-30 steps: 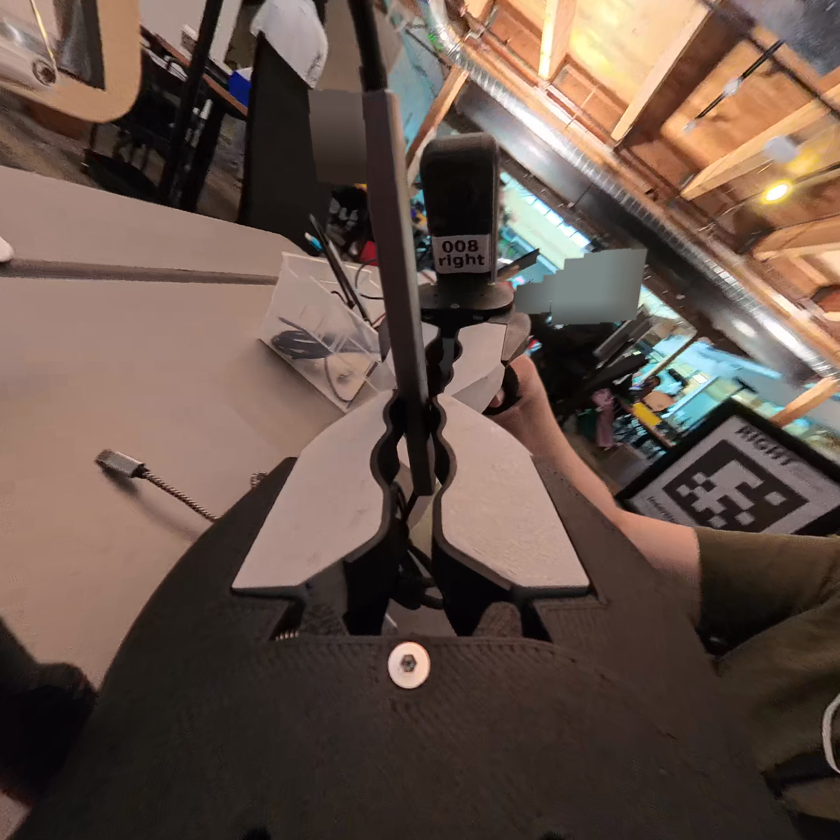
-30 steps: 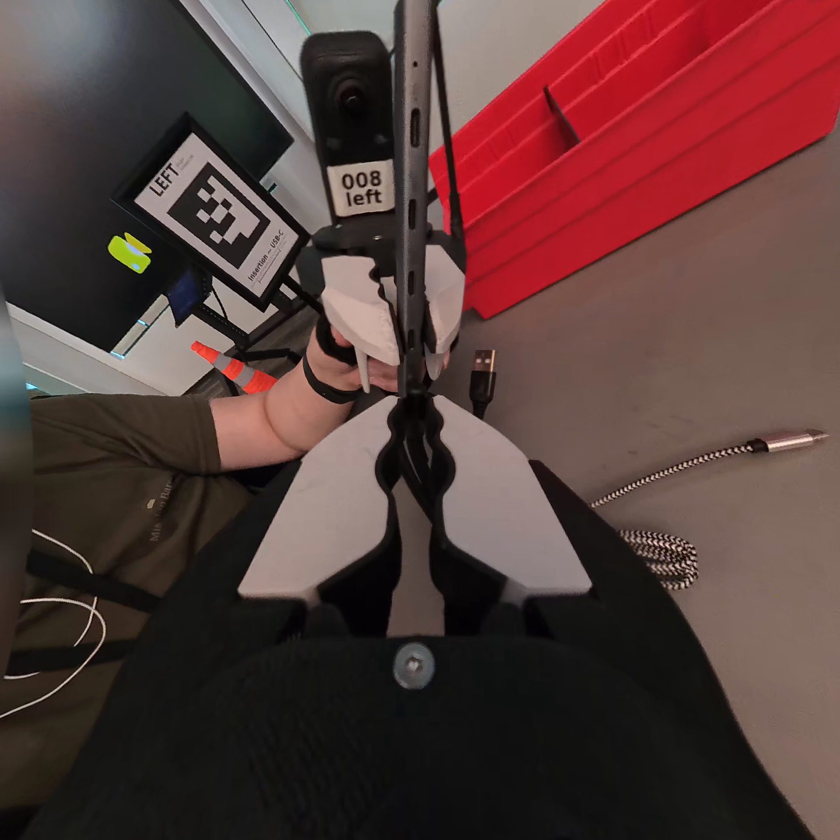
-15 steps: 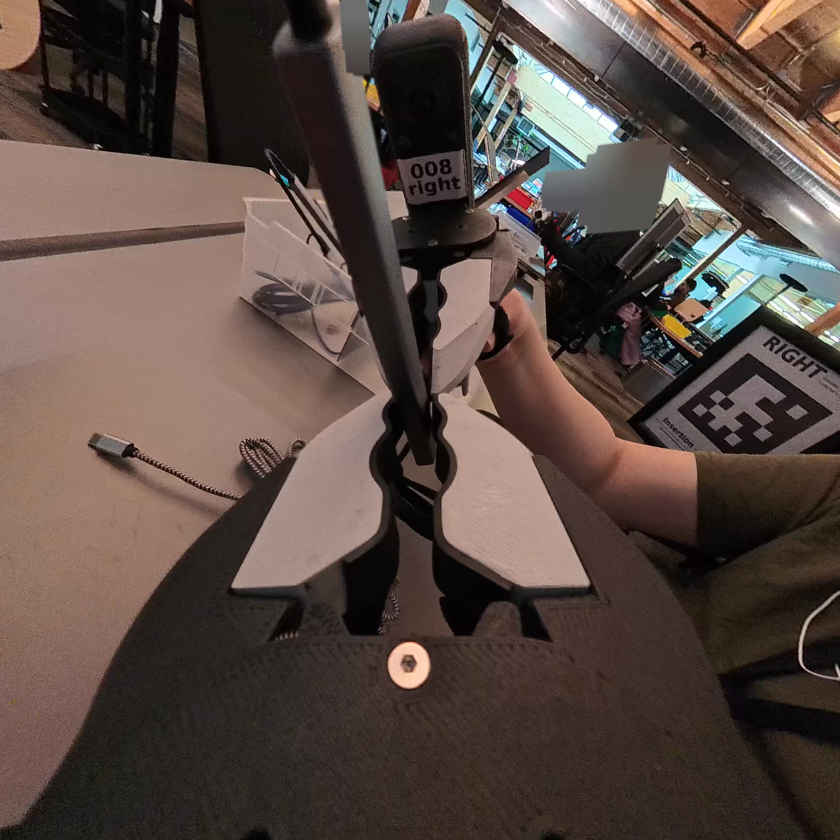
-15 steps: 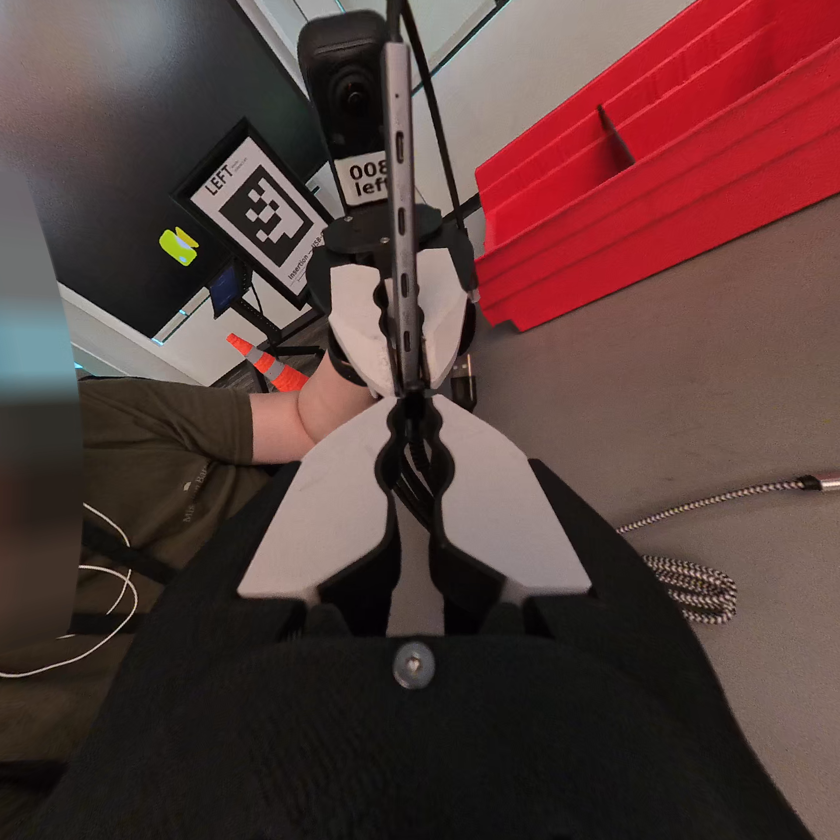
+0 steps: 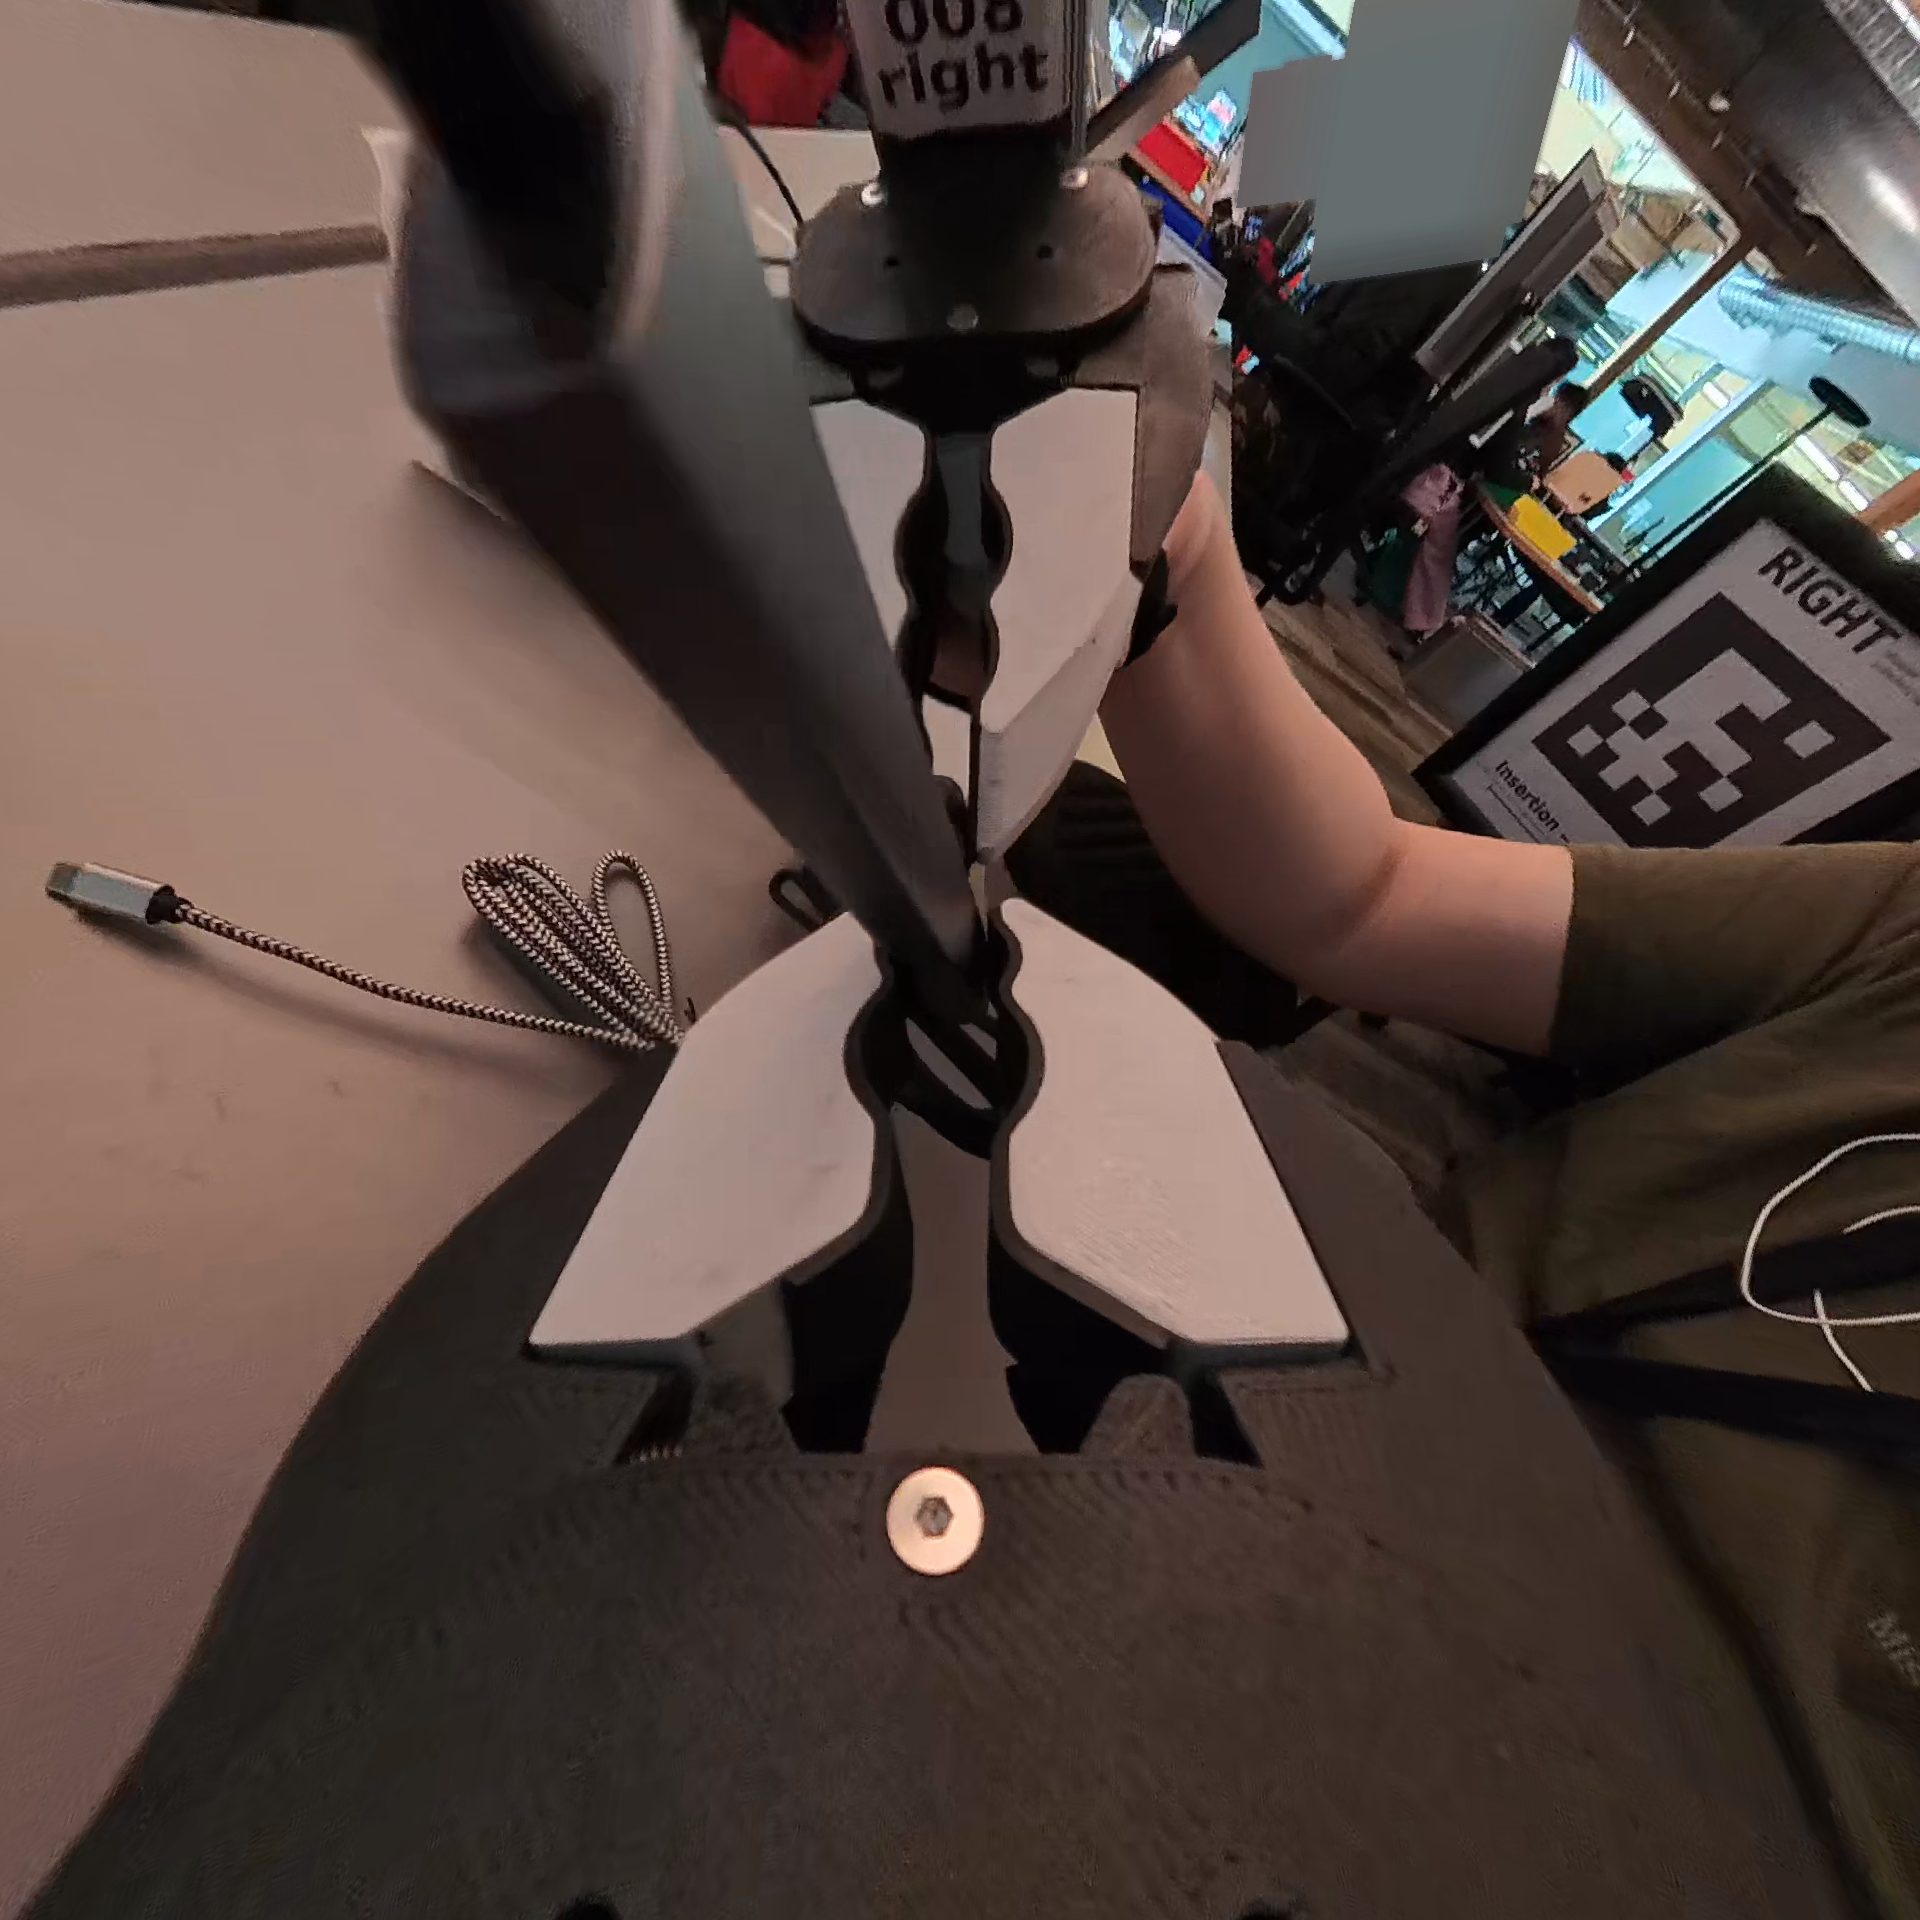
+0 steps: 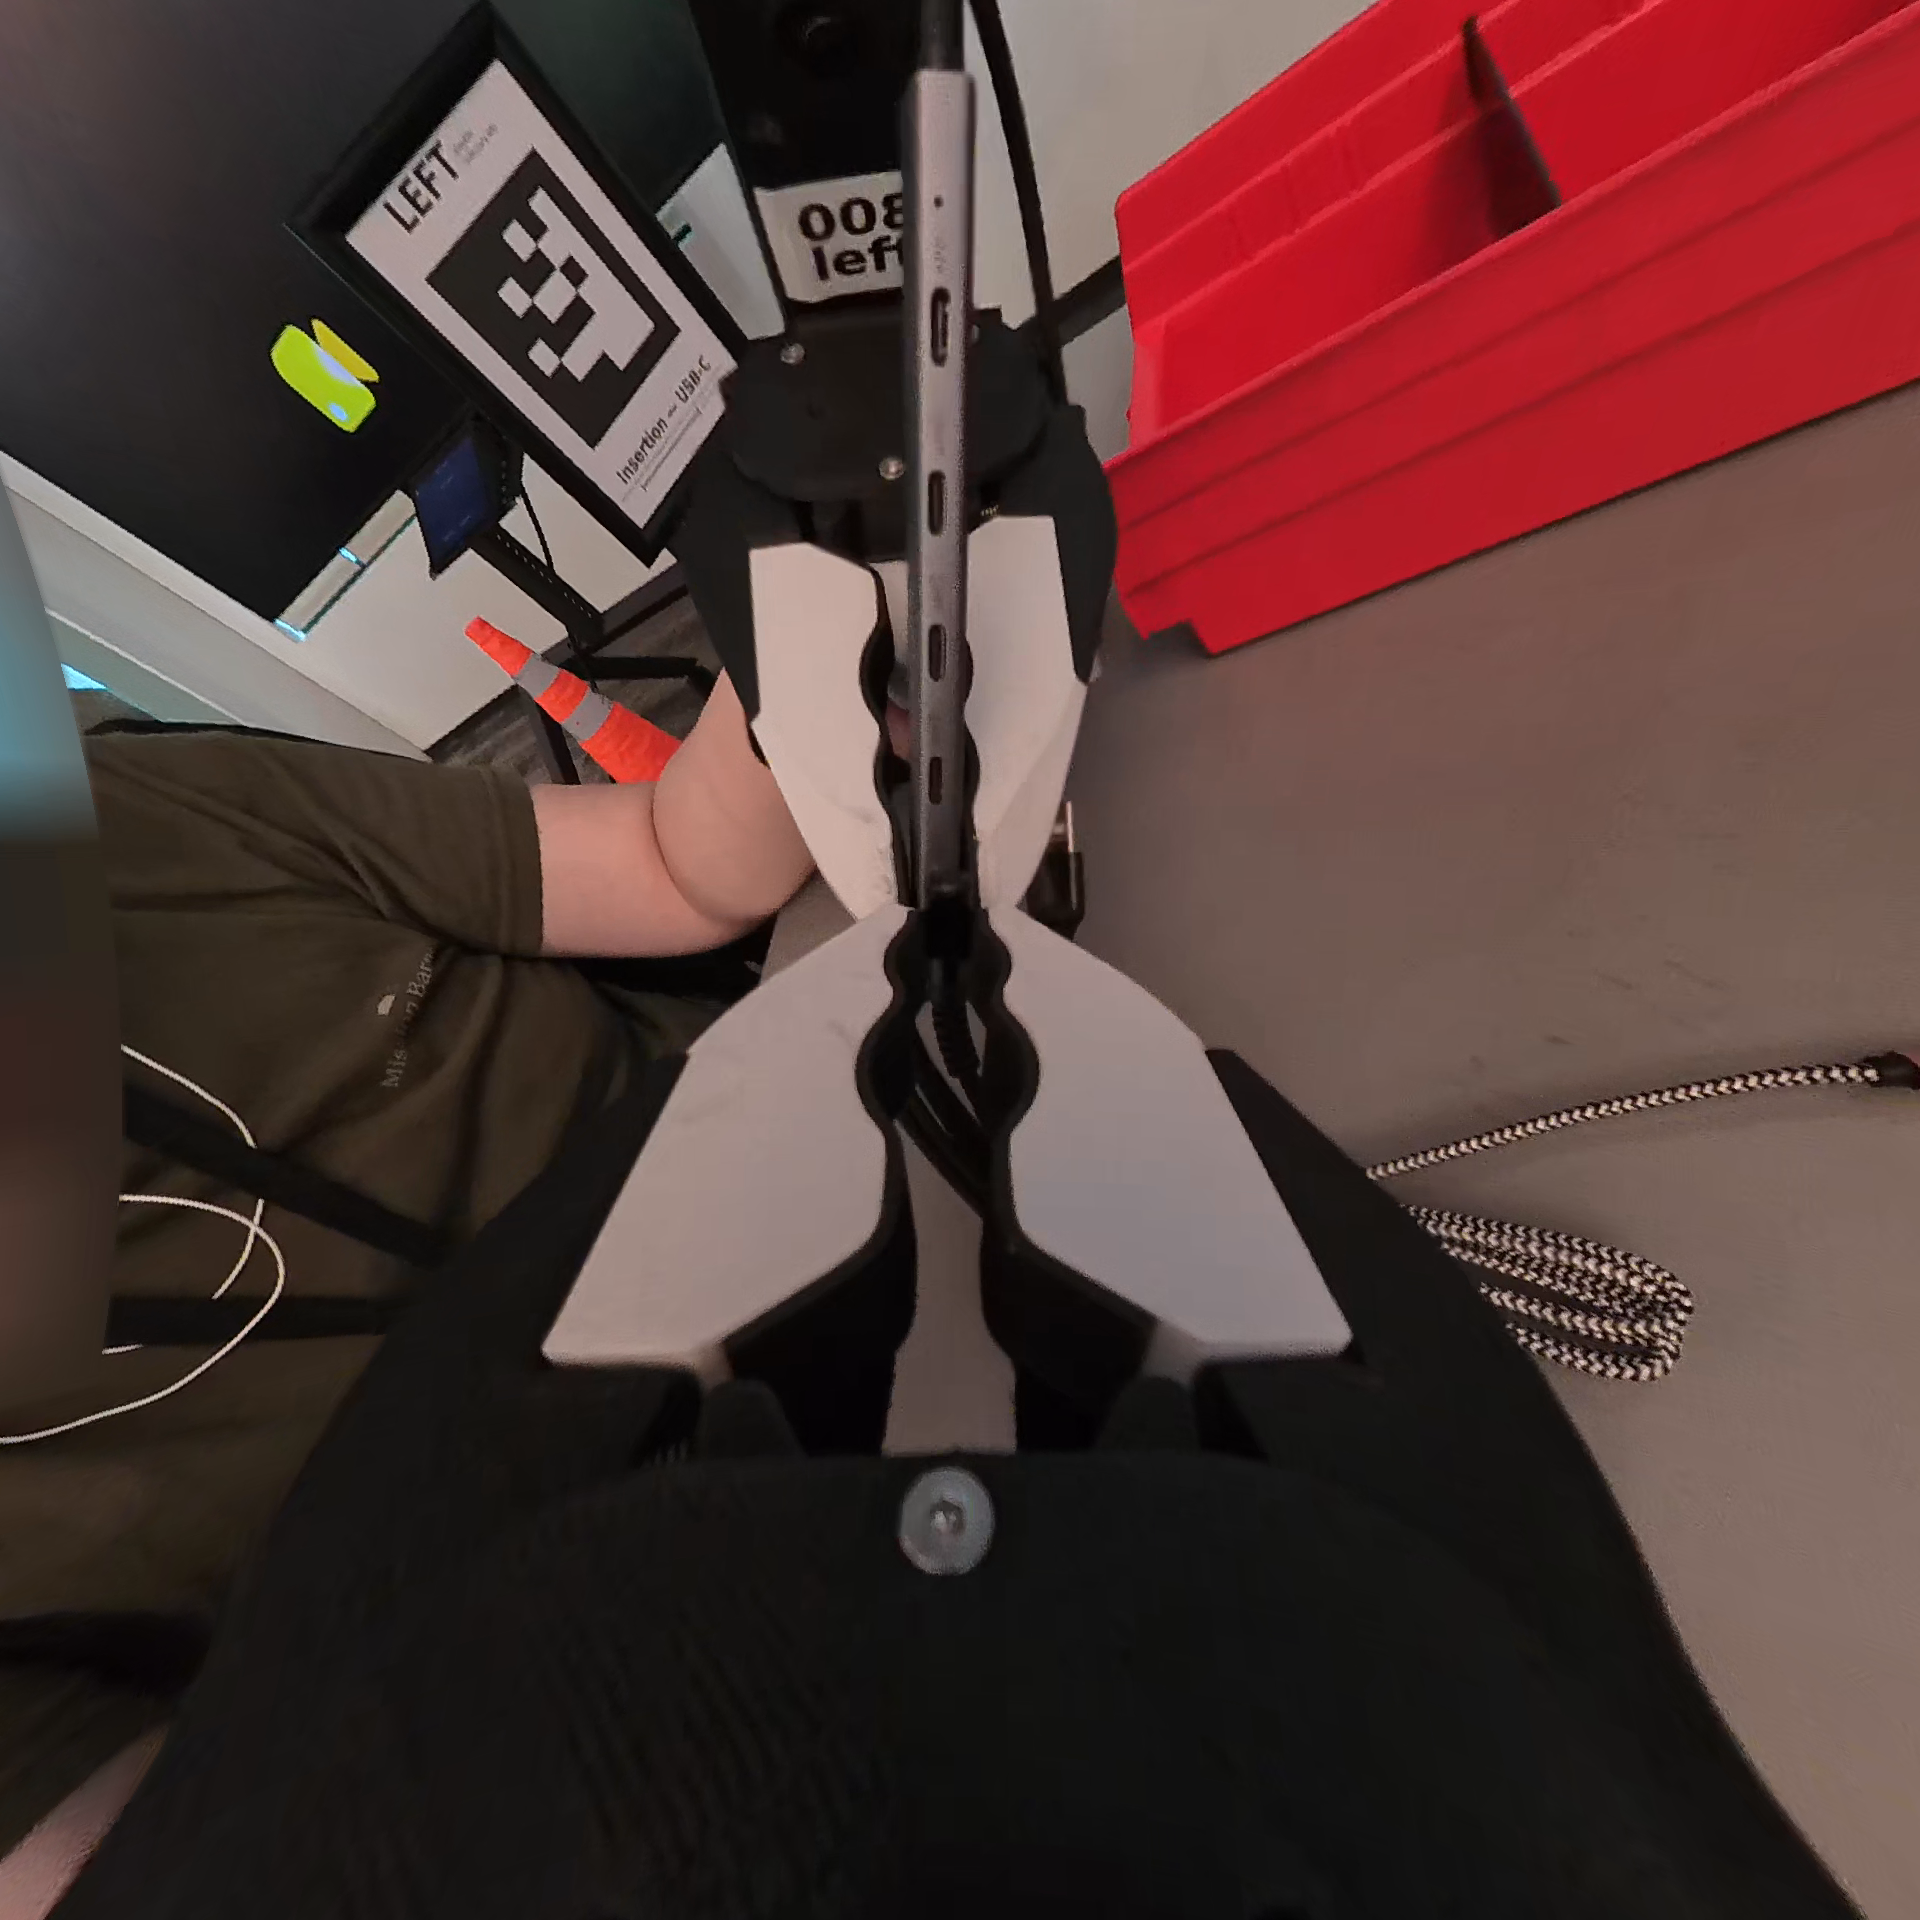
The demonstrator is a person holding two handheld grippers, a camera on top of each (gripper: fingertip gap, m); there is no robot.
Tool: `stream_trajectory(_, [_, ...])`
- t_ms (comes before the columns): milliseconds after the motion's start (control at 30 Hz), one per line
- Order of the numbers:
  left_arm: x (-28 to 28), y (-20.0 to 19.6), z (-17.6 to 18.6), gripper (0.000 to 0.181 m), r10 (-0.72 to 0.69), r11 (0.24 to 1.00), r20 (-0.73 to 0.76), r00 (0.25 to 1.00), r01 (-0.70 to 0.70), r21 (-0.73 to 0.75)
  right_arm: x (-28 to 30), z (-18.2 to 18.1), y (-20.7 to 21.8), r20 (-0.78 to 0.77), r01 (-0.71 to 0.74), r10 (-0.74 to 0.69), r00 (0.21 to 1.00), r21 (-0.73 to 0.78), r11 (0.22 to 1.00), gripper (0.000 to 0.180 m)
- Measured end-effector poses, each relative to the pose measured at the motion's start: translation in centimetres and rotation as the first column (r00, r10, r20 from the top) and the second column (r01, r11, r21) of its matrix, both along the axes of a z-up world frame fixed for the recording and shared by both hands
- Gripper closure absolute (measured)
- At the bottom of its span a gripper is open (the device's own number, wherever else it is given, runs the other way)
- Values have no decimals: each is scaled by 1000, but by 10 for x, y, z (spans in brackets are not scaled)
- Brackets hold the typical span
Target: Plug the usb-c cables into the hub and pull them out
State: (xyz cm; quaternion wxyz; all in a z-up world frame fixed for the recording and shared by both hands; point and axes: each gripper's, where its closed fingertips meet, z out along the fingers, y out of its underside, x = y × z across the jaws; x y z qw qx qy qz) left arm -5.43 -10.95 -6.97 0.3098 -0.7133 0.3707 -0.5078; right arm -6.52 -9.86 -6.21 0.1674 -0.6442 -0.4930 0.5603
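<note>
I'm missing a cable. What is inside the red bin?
Only a dark divider and red inner walls show in the bin. Its front wall hides the floor, so a cable could lie there unseen.

Bystanders around the grey surface (image 6: 1558, 831)
A red bin (image 6: 1507, 312) sits on it; an orange cone (image 6: 582, 696) stands on the floor beyond its edge.

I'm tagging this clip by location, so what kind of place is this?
Probably a shared workshop or lab: a grey worktable with a red plastic parts bin, an orange traffic cone on the floor, and exposed silver ductwork overhead.
</note>
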Motion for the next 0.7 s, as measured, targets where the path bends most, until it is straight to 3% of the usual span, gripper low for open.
stream_trajectory(700, [-2,5,2,171,-3,999,9,1000,3,49,-3,4,5,11,52,-53,999,89,995,172])
